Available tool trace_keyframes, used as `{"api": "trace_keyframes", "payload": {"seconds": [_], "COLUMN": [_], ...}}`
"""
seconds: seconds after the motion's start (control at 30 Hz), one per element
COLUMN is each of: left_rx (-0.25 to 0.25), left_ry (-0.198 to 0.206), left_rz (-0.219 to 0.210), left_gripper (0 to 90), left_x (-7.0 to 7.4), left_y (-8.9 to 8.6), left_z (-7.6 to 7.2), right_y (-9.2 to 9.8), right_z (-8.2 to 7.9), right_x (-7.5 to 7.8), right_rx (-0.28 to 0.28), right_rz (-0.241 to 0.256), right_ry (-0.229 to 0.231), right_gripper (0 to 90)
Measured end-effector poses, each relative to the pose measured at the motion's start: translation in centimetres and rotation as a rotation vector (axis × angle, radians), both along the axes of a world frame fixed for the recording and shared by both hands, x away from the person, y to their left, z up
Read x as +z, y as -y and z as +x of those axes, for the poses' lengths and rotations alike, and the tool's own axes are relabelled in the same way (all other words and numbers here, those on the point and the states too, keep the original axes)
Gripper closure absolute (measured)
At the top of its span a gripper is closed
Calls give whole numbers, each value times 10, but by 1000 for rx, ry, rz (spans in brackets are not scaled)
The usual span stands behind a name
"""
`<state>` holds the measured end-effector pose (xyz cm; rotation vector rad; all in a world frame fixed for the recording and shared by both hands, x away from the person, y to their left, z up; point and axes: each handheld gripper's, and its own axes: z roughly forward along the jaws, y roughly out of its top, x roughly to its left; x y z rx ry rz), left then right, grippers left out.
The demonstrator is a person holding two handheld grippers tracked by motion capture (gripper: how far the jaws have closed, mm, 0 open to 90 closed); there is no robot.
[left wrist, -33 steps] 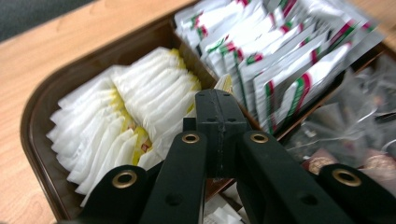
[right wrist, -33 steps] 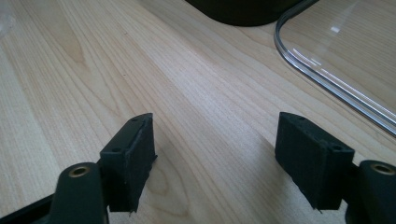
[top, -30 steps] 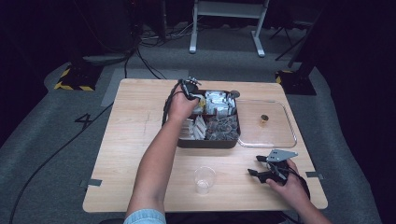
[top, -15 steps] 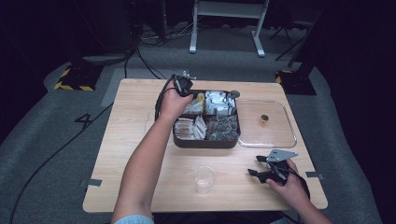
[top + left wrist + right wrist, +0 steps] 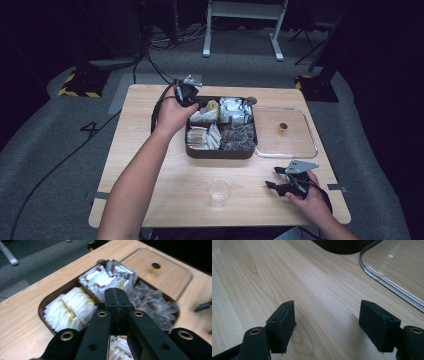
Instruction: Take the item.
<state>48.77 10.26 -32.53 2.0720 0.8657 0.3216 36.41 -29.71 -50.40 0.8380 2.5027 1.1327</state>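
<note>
High view: wooden worktop [image 5: 150, 165] carrying a dark compartment tray [image 5: 221, 150] at centre, a clear lid [image 5: 290, 145] lying flat just to its right, and a clear plastic cup [image 5: 219, 192] near the near edge.

Left claw [image 5: 118, 300]: clenched, jaws pressed together with nothing visibly between them. In the high view it hangs over the far left corner of the tray, gripped in the left hand [image 5: 172, 112]. Left gripper view looks along the shut jaws onto the tray's contents: white sachets [image 5: 70, 308] on the left, red-and-green printed sachets [image 5: 100, 280] beyond them, clear-wrapped packets [image 5: 152, 302] on the right. Whether the tips touch the packets cannot be told.

Right claw [image 5: 327, 317]: released, jaws spread wide, nothing held. In the high view it sits low at the near right of the worktop, in the right hand [image 5: 310, 197], well apart from the cup. Right gripper view shows bare wood between the jaws, the rounded corner of the lid at far right and the tray's dark wall at the top.
</note>
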Motion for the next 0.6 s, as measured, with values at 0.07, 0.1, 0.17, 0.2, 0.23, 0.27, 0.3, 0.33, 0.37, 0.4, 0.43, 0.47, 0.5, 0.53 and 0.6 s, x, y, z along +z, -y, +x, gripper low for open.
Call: {"api": "trace_keyframes", "payload": {"seconds": [0.07, 0.1, 0.17, 0.2, 0.23, 0.27, 0.3, 0.33, 0.37, 0.4, 0.43, 0.47, 0.5, 0.53, 0.6], "left_rx": [-17, -22, -48, -60, -60, -78, -78, -103, -103, -126, -135, -151, -151, -170, -182], "left_ry": [12, 14, 19, 25, 25, 28, 28, 39, 39, 43, 46, 47, 47, 50, 50], "left_rz": [10, 0, -10, -10, -10, -21, -21, -24, -24, -28, -29, -29, -29, -29, -35], "left_gripper": [900, 900, 900, 900, 900, 900, 900, 900, 900, 900, 900, 900, 900, 900, 900], "left_x": [2, 2, 4, 4, 4, 7, 7, 9, 9, 11, 12, 13, 13, 14, 14], "left_y": [-1, -1, -1, -1, -1, 1, 1, 2, 2, 2, 3, 3, 3, 4, 5], "left_z": [-10, -15, -27, -30, -30, -42, -42, -54, -54, -65, -70, -77, -77, -86, -95], "right_y": [0, 0, 0, 0, 0, 0, 0, 0, 0, 0, 0, 0, 0, 0, 0], "right_z": [0, 0, 0, 0, 0, 0, 0, 0, 0, 0, 0, 0, 0, 0, 0], "right_x": [0, 0, 0, 0, 0, 0, 0, 0, 0, 0, 0, 0, 0, 0, 0], "right_rx": [0, 0, 0, 0, 0, 0, 0, 0, 0, 0, 0, 0, 0, -1, -3], "right_rz": [0, 1, 0, 0, 0, 0, 0, 0, 0, 0, 0, 0, 0, -1, -1], "right_ry": [-1, -1, -1, -1, -1, 0, 0, 0, 0, 0, 0, 0, 0, 0, 1], "right_gripper": [296, 295, 296, 296, 296, 295, 296, 296, 296, 296, 296, 296, 297, 297, 299]}}
